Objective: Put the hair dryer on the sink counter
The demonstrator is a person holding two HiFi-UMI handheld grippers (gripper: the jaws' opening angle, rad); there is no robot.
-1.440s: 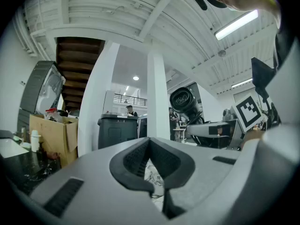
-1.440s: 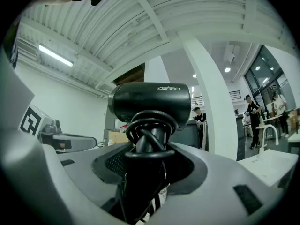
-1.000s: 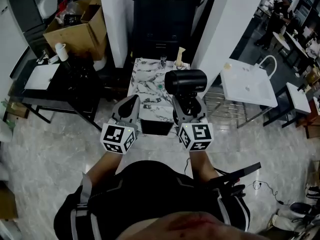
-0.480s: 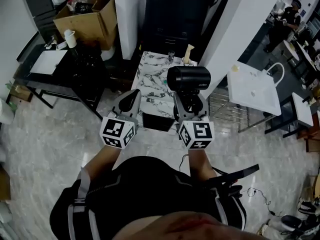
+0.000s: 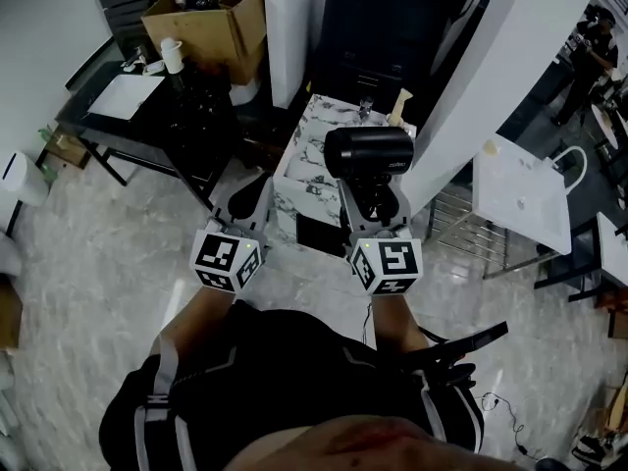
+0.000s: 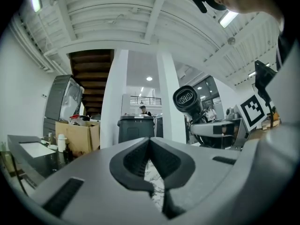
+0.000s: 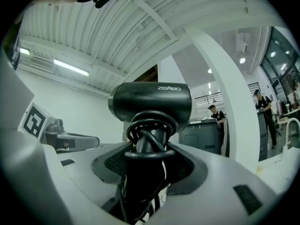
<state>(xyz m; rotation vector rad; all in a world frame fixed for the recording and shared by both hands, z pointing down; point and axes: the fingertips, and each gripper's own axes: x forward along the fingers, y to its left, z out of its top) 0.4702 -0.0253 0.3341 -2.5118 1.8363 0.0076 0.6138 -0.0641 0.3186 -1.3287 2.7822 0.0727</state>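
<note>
In the head view, your right gripper points level, its jaws spread wide and clamped on the handle of the black hair dryer. The dryer's barrel lies crosswise above the jaws, out over the marble-topped bench and not resting on it. Your left gripper is held just beside the right one, apart from the dryer.

In the left gripper view, the left gripper's jaws are pressed together with nothing between them. The hair dryer shows up to the right, nozzle facing the camera.

In the right gripper view, the hair dryer stands upright. Its handle, wrapped in the coiled cord, sits squeezed between the pads.
</note>
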